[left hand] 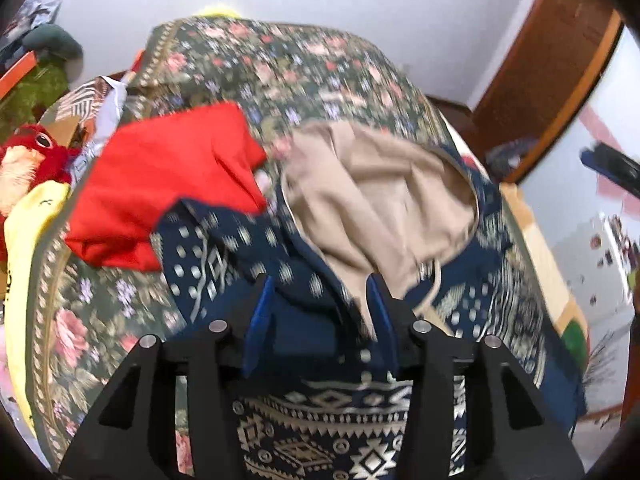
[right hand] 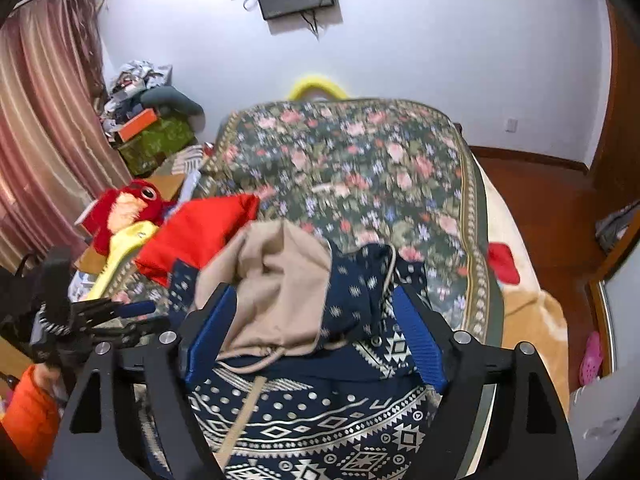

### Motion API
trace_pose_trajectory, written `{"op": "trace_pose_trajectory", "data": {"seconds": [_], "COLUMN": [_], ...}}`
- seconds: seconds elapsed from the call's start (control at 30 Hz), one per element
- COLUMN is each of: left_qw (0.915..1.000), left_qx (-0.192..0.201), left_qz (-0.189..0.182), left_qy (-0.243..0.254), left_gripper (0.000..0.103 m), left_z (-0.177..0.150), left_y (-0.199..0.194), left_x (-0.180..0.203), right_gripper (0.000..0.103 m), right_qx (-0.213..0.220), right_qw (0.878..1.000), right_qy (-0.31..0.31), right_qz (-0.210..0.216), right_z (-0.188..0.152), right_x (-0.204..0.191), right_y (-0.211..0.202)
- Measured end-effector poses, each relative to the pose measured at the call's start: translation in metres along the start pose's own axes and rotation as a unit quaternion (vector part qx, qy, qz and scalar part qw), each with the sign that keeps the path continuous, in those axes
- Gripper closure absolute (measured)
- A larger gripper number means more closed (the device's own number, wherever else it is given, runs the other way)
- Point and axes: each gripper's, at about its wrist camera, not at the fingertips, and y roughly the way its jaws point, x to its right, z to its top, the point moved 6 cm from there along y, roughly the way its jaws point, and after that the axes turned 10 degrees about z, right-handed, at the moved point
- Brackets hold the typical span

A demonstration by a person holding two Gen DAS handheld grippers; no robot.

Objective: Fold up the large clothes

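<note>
A navy hoodie point(left hand: 328, 412) with a white geometric pattern and a beige-lined hood point(left hand: 380, 196) lies crumpled on a floral bedspread point(left hand: 280, 64). My left gripper point(left hand: 322, 292) hangs open just over the navy fabric below the hood, holding nothing. In the right wrist view the hoodie point(right hand: 320, 428) and its hood point(right hand: 272, 280) lie between the blue pads of my right gripper point(right hand: 316, 304), which is wide open above the cloth. The left gripper point(right hand: 132, 312) shows at the left there. A folded red garment point(left hand: 160, 184) lies to the left of the hoodie; it also shows in the right wrist view point(right hand: 200, 228).
A red plush toy point(right hand: 124, 208) and a yellow item point(right hand: 120, 252) sit at the bed's left edge. Clutter and boxes point(right hand: 152, 136) stand by a pink curtain point(right hand: 40, 120). A tan blanket point(right hand: 532, 320) hangs off the right side above a wooden floor point(right hand: 540, 200).
</note>
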Motion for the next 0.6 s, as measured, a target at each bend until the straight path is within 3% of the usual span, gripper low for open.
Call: {"op": "trace_pose_trajectory", "data": {"seconds": [0.17, 0.27, 0.47, 0.6], "left_qw": [0.9998, 0.9996, 0.9995, 0.9984], "left_qx": [0.015, 0.018, -0.017, -0.051], "left_qz": [0.010, 0.019, 0.025, 0.002], "left_qy": [0.000, 0.003, -0.005, -0.025], "left_gripper": [0.054, 0.050, 0.050, 0.050], "left_z": [0.029, 0.040, 0.048, 0.054], "left_y": [-0.002, 0.006, 0.048, 0.084], "left_x": [-0.003, -0.004, -0.010, -0.012], "right_gripper": [0.024, 0.014, 0.014, 0.014], "right_qx": [0.000, -0.001, -0.065, -0.111], "right_qw": [0.999, 0.999, 0.998, 0.993], "right_qy": [0.031, 0.027, 0.026, 0.029], "right_qz": [0.035, 0.018, -0.005, -0.009], "right_z": [0.027, 0.034, 0.015, 0.002], "right_x": [-0.006, -0.003, 0.014, 0.026], "right_y": [-0.013, -0.003, 0.062, 0.115]}}
